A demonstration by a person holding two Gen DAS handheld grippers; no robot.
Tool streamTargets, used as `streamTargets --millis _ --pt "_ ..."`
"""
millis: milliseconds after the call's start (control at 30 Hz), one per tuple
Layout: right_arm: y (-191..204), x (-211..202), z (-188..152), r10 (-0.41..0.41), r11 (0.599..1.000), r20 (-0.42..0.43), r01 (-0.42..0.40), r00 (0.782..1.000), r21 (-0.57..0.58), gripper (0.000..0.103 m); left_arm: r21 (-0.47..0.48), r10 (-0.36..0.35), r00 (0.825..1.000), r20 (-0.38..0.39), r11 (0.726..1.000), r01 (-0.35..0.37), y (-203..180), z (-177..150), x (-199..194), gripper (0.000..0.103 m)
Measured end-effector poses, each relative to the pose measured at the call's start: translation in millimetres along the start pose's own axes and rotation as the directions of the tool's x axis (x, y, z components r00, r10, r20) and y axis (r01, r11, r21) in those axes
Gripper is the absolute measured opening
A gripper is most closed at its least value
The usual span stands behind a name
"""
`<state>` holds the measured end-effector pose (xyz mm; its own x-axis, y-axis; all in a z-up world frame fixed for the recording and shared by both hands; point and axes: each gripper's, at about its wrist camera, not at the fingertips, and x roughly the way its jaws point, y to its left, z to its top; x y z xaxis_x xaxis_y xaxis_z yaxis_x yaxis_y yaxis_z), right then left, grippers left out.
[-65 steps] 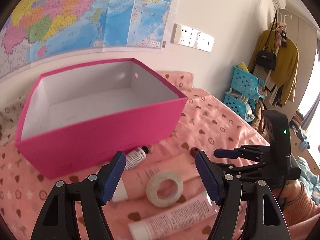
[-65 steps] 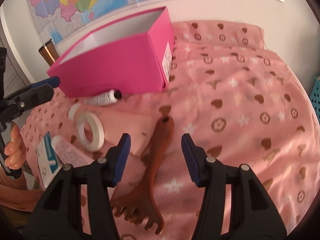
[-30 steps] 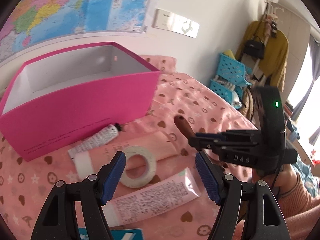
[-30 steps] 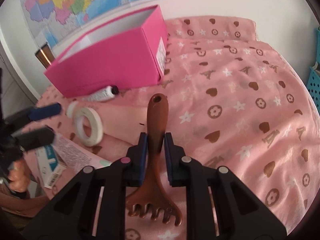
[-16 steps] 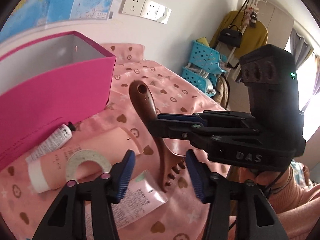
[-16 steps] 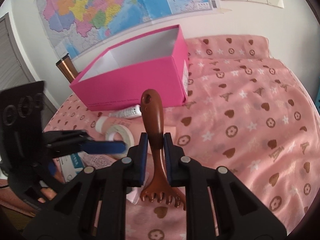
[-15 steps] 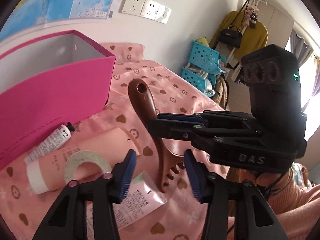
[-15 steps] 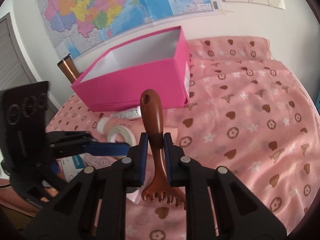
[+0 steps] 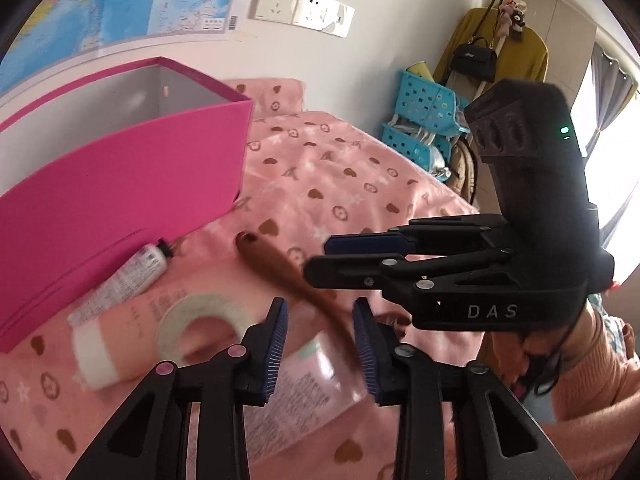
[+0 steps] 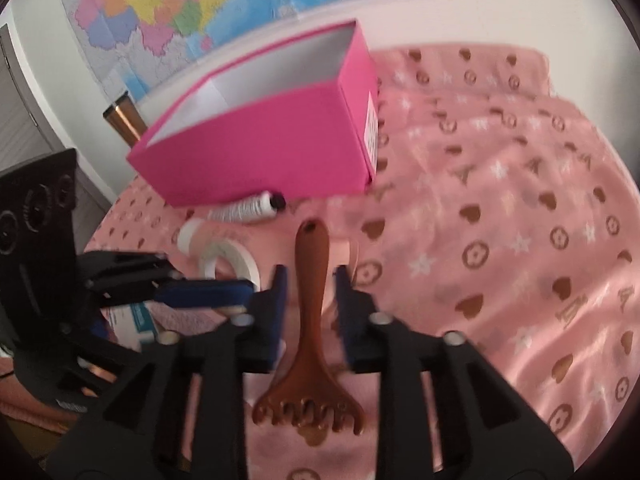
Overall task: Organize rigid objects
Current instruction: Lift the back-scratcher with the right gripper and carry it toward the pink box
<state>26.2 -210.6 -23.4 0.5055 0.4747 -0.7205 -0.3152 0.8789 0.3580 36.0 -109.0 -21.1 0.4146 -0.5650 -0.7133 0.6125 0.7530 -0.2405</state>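
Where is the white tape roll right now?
White tape roll lies on the pink cloth, in front of the pink box, left of the brown wooden comb.

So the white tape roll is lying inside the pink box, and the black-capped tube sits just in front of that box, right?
Not quite. The right wrist view shows the tape roll lying outside the pink box, on the blanket in front of it. The black-capped tube does sit just in front of the box.

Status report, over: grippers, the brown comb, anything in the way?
Right gripper jaws just opening, pads off the brown comb. Left gripper just closing around it, not clamped. Tape roll beside, pink box beyond.
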Motion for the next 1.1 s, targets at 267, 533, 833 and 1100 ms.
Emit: streamTargets --millis 267,533,833,1100 --pt "4 32 -8 -0.071 0.995 -0.101 0.064 0.992 -0.071 0.032 0.003 0.039 0.999 -0.033 0.999 -0.038 5 -8 2 0.041" --pt "-6 12 -10 -0.054 0.998 -0.050 0.053 0.997 -0.027 0.017 0.008 -0.021 0.998 -0.055 1.000 0.021 -2 -3 10 0.046" --pt "7 -23 5 0.046 0.999 0.078 -0.044 0.996 -0.027 0.016 0.006 -0.073 0.997 -0.011 0.997 0.074 -8 14 8 0.046" --pt "29 -34 29 0.093 0.993 0.135 -0.082 0.986 -0.085 0.015 0.022 -0.027 0.998 0.060 0.999 0.026 -1 35 -10 0.038"
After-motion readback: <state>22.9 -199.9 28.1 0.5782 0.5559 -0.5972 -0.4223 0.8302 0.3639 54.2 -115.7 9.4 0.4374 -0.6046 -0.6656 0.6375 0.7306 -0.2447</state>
